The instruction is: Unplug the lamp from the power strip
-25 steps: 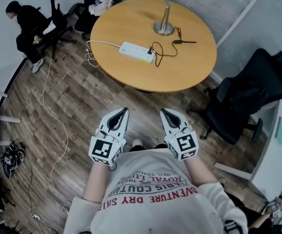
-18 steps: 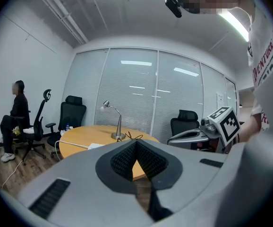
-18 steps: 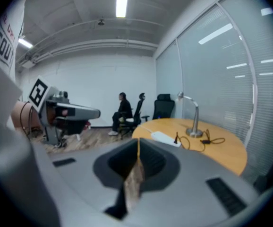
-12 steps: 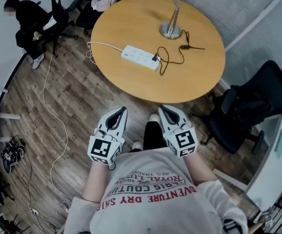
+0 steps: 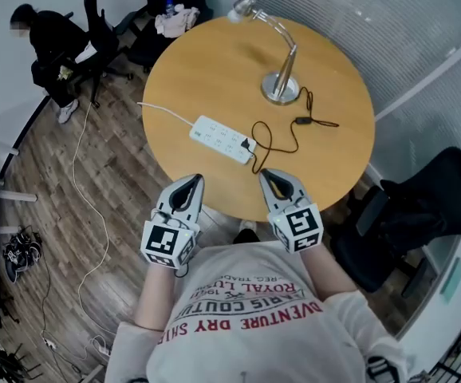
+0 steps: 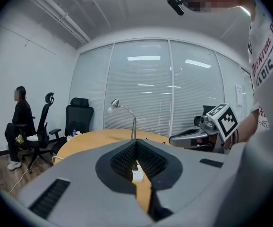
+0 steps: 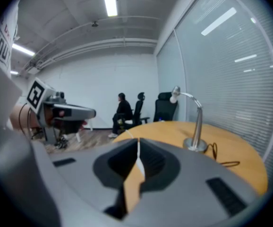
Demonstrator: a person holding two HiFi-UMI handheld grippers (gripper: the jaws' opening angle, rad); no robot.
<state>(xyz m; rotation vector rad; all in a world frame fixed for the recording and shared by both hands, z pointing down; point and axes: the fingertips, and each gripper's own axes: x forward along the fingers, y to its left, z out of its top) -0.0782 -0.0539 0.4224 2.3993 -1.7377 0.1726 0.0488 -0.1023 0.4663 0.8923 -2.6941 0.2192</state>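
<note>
A white power strip (image 5: 222, 140) lies on the round wooden table (image 5: 191, 70), its white cable running off the left edge. The lamp's black plug (image 5: 249, 144) sits in the strip's right end. Its cord loops back to the silver desk lamp (image 5: 281, 88) at the far right of the table. Both grippers hover side by side over the near table edge, short of the strip. My left gripper (image 5: 194, 180) is shut and empty. So is my right gripper (image 5: 267, 175), just below the plug. The lamp (image 7: 193, 124) shows ahead in the right gripper view.
A black office chair (image 5: 422, 214) stands right of the table, and more chairs (image 5: 103, 22) are at the far left, where a person (image 5: 51, 42) sits. A white cable (image 5: 87, 214) trails across the wood floor. Blinds on a glass wall (image 5: 374, 22) run behind the table.
The view has closed in on the table. The grippers, earlier over the floor, now reach the table's near edge. Both stay shut.
</note>
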